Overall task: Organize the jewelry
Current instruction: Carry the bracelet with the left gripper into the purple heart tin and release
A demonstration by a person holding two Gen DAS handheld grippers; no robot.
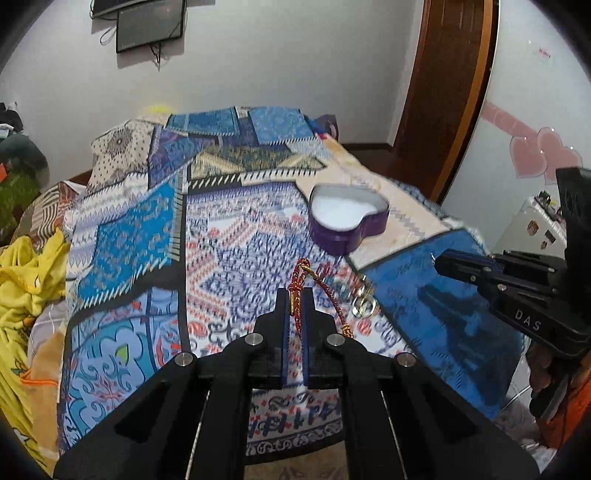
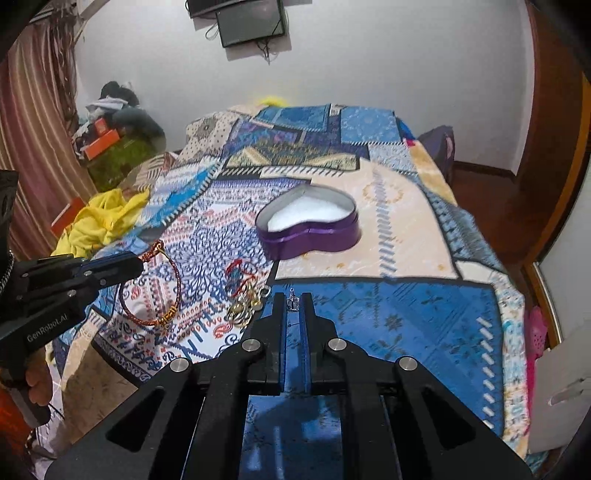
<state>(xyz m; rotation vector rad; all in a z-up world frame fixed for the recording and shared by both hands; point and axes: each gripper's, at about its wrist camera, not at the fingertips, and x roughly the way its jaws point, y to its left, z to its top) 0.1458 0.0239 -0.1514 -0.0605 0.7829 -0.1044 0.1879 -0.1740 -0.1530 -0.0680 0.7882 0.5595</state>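
Two grippers loaded | left gripper [image 1: 294, 301] clamped on red cord bracelet [image 2: 155, 291], hanging free above bedspread [image 1: 436, 314] | right gripper [image 2: 293, 301] clamped on small silver charm [image 2: 292, 302] | heart-shaped box [image 2: 310, 230] open, straight ahead toward bedspread's far edge, nearer right gripper.

Patchwork bedspread [image 2: 406, 314] covering the bed; crumpled yellow cloth [image 2: 105, 221] at its left edge; wall-mounted dark screen [image 2: 251, 22] above; striped curtain [image 2: 33, 147]; wooden door [image 1: 443, 92]; pink heart decals [image 1: 535, 155].
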